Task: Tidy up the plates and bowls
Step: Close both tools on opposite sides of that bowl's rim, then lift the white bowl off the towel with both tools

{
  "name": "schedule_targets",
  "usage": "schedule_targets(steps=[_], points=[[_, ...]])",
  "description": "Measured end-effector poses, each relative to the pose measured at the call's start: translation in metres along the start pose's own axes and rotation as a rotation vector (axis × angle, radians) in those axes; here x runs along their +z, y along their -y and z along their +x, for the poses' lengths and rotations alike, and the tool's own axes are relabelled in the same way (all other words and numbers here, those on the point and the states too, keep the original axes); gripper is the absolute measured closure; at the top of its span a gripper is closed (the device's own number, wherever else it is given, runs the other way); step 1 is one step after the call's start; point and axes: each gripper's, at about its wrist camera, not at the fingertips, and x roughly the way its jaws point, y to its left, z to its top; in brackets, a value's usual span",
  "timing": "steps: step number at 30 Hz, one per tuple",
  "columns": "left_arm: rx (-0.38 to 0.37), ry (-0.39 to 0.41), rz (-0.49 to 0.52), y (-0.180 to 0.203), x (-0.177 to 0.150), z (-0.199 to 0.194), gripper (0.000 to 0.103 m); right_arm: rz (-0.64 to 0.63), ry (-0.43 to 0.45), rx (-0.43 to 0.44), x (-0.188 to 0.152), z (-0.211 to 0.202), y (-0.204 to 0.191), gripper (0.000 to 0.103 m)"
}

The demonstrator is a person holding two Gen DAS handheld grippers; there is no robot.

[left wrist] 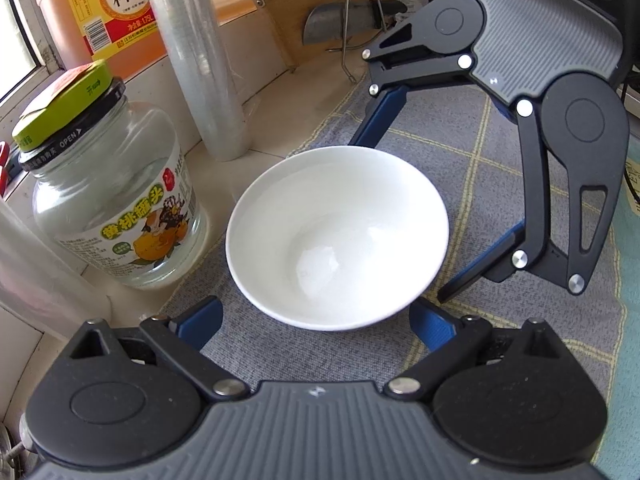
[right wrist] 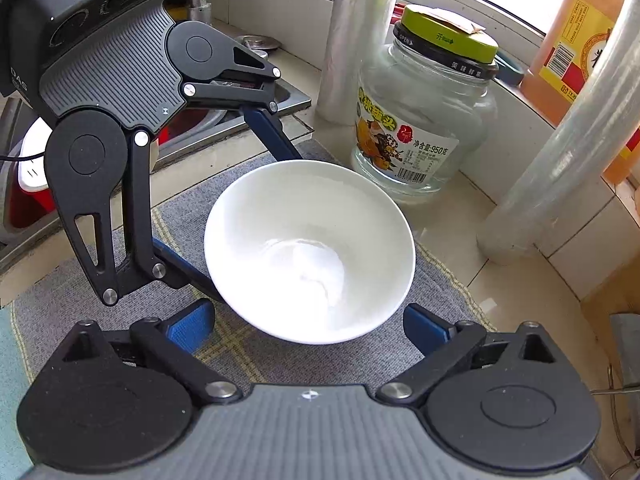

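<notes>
Left gripper (left wrist: 316, 322) spread wide, blue-padded fingers (left wrist: 200, 320) flanking the near side of the round white ceramic bowl (left wrist: 336, 236), gripping nothing. Right gripper (right wrist: 308, 322) equally wide, blue pads (right wrist: 188, 326) on either side of the same bowl's near rim, also empty. Seen from each other's cameras: right gripper reaching in from the far right in the left view, one finger behind the bowl's far edge, one low beside its right flank; whether any pad actually touches porcelain, cannot tell. Bowl upright, empty, sitting on the grey woven mat with pale yellow check lines (left wrist: 500, 184), near the mat's edge. Just beside it, off the mat on the beige tiled counter (left wrist: 256, 120): a clear glass jar with a green lid and peach label (left wrist: 112, 200), near but apart from the bowl. Further out, a tall roll of clear cling film (left wrist: 200, 60) standing upright, then an orange cooking-wine bottle with a yellow label (left wrist: 108, 8) by the window. No plates in sight. Looks like the approach-and-grasp step on the bowl, barely begun. Next move probably: close one set of fingers on the rim, lift straight up, steer clear of that jar — glass close on one side, slick glaze under the pads, easy to slip.
</notes>
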Motion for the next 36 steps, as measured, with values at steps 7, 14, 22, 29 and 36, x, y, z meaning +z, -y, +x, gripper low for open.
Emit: schedule_targets(steps=[7,14,22,29,36], points=[[-0.015,0.013,0.011,-0.002,0.001,-0.004,0.004,-0.008,0.014,0.007,0.005,-0.004,0.001,0.003],[-0.033,0.022,0.029,-0.004,-0.001,-0.008,0.004,-0.016,0.020,0.014,0.003,-0.010,0.001,0.004],[-0.072,0.046,0.068,-0.005,0.000,-0.015,0.006,-0.032,0.013,0.012,0.002,-0.010,0.004,0.004],[-0.089,0.049,0.095,-0.004,-0.001,-0.020,0.010,-0.063,0.005,0.006,0.001,-0.009,0.003,0.008],[-0.102,0.051,0.098,-0.007,-0.002,-0.024,0.011,-0.063,0.011,0.017,0.005,-0.010,0.004,0.010]])
